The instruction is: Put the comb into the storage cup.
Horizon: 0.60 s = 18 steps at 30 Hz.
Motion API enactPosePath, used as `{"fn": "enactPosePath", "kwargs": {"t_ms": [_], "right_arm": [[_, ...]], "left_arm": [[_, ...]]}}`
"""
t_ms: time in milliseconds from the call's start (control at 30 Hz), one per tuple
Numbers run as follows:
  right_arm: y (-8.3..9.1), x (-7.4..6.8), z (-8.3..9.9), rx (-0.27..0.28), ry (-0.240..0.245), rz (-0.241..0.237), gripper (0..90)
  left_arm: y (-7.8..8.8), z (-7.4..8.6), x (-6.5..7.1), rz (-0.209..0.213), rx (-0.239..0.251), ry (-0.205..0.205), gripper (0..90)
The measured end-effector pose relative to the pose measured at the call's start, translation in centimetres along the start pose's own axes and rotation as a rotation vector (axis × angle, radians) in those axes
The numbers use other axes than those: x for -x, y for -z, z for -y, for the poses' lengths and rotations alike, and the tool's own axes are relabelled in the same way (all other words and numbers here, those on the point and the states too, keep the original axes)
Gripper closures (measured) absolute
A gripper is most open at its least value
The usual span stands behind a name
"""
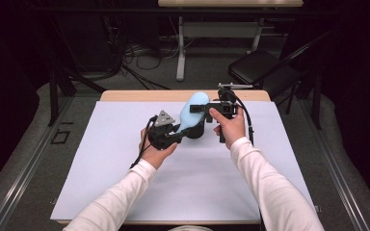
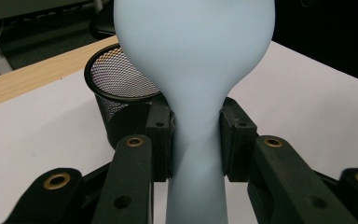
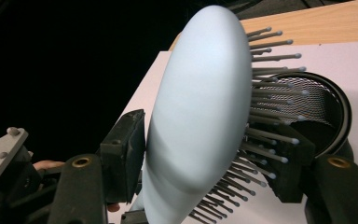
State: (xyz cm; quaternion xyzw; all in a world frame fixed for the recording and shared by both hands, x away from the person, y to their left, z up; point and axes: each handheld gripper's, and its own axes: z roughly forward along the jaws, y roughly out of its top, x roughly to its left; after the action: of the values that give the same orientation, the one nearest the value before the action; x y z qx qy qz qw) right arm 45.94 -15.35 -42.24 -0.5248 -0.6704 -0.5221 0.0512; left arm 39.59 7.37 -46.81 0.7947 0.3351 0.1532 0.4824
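**Pale blue hairbrush held over mesh cup: handling notes**

The hairbrush (image 1: pixel 192 111) sits above the black mesh pen cup (image 2: pixel 121 88), near the table's (image 1: pixel 125 183) far edge. The left gripper (image 2: pixel 196 140) clamps the narrow handle; the right gripper (image 3: pixel 205 154) pinches the head, one pad on the smooth back, one in the bristles (image 3: pixel 270 93). Judged light, rigid, slick plastic. The bristles flex, so the handle neck is the surer hold.
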Motion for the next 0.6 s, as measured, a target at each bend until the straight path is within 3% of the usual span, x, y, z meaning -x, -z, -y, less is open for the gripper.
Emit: {"fn": "enactPosePath", "kwargs": {"t_ms": [600], "right_arm": [[0.09, -0.23, 0.07, -0.004, 0.022, -0.018, 44.1]], "left_arm": [[-0.7, 0.39, 0.02, -0.01, -0.033, -0.009, 69.5]]}}
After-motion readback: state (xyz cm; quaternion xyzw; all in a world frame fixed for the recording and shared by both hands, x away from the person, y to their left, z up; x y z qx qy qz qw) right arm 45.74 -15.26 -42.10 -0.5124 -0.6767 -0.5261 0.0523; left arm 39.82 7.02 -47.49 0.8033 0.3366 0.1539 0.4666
